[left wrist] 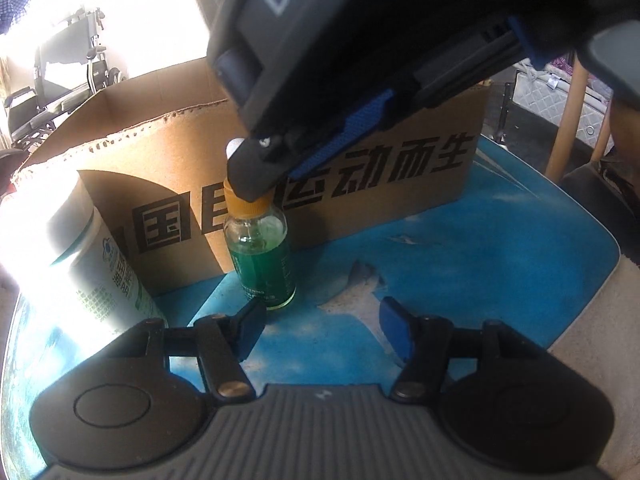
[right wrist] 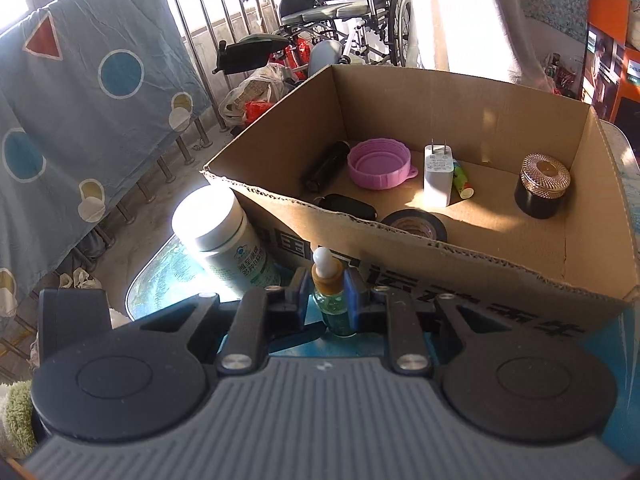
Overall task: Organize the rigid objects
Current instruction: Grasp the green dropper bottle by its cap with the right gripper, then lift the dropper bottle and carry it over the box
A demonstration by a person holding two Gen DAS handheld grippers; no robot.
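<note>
Standing dropper bottle (right wrist: 334, 300) between right gripper (right wrist: 326, 300) pads

Clear glossy glass dropper bottle (left wrist: 262, 258), matt corrugated cardboard box (right wrist: 460, 256), worn scuffed blue tabletop (left wrist: 460, 248)

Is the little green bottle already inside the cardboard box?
No, the green bottle stands on the blue table outside the cardboard box, between the right gripper fingers.
</note>
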